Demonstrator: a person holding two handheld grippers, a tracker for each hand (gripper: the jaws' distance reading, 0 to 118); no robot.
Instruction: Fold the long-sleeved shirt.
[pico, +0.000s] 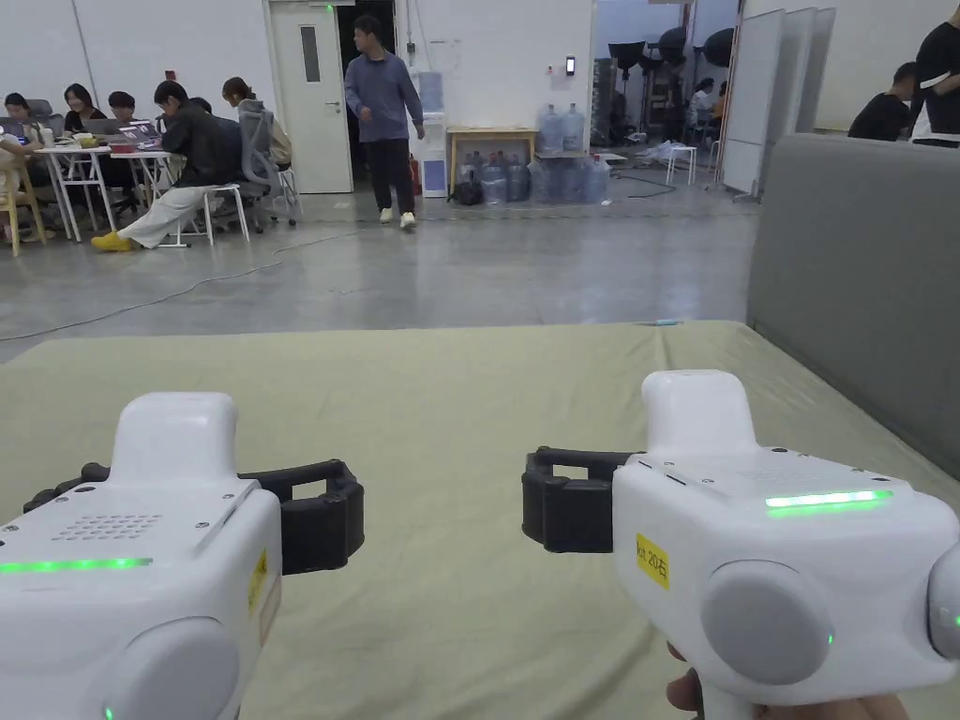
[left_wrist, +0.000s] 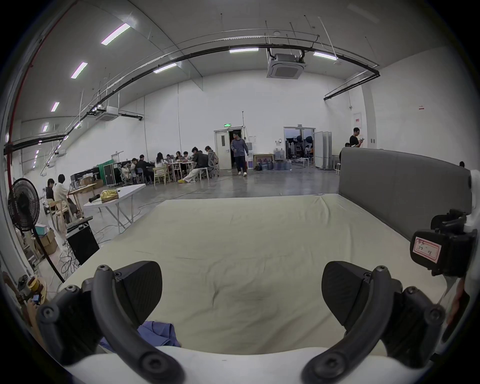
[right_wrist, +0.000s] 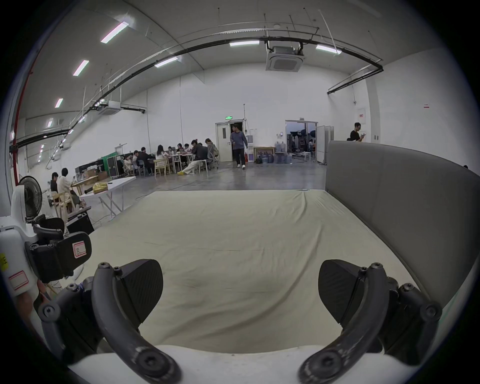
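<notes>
Left gripper (left_wrist: 241, 293): jaws wide apart, nothing between them, held above the pale green bed sheet (left_wrist: 259, 233). Right gripper (right_wrist: 240, 291): jaws wide too, empty, over the same sheet. In the head view both sit side by side, well apart. Blue shirt (left_wrist: 158, 333): a crumpled bit at 7 o'clock in the left gripper view, just behind the left jaw. Grey headboard (pico: 853, 272) at 3 o'clock.

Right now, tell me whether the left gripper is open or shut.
Open. In its own view the left gripper shows its two dark jaws standing wide apart, with bare green bed sheet between them and nothing held.
</notes>
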